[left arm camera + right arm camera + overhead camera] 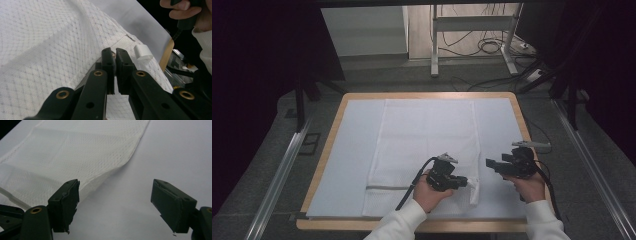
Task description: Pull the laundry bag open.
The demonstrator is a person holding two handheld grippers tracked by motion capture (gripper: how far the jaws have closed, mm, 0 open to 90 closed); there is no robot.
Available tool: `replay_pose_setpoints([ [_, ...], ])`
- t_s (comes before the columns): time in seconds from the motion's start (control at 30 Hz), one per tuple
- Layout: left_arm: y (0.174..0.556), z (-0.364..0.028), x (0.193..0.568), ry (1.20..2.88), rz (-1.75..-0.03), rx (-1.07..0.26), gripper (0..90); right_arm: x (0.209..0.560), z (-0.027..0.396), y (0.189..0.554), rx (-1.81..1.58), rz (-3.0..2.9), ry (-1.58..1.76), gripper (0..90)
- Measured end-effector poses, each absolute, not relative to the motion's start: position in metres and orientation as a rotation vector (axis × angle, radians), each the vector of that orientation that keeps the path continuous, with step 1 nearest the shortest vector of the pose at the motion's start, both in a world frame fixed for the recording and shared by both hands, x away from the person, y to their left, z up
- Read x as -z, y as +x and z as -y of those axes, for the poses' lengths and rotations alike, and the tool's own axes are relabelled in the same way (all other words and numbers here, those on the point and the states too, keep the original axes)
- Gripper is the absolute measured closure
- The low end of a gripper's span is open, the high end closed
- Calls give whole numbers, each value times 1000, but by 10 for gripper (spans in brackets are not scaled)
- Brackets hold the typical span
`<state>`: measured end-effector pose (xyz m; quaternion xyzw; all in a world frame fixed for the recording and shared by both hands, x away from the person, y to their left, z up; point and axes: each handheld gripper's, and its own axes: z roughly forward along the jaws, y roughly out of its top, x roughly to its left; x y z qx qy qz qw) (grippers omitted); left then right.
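A: Step in hand looks like lifting the near right corner of the mesh laundry bag [424, 145]. The left gripper [462, 182] has its jaws pressed together, pinching the fabric near the zip end. Advice?

B: Keep the pinch firm and raise slowly so the weave doesn't slip. The right gripper [490, 164] hovers just beside the bag's right edge with jaws spread wide and nothing between them; it should take the raised edge further along, not the cover sheet [347, 165] beneath.

A: Noted. Bag's appearance?

B: White, fine diamond mesh, rectangular, lying flat mid-table on the white sheet, with the pinched corner pulled up into a ridge. A small white tab [143, 52] sits by the seam.
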<state>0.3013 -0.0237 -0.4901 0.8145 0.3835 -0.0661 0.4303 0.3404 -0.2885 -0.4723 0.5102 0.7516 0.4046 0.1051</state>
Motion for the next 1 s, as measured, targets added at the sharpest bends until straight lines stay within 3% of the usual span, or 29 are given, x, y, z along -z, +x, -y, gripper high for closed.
replay_pose_setpoints([
  [0.4, 301, 19, 490, 2028, -958, 169, 868, 477, 280, 341, -1250, -2255, 1624, 191],
  [1.0, 299, 25, 495, 2032, -955, 182, 868, 487, 253, 340, -1240, -2380, 1652, 217],
])
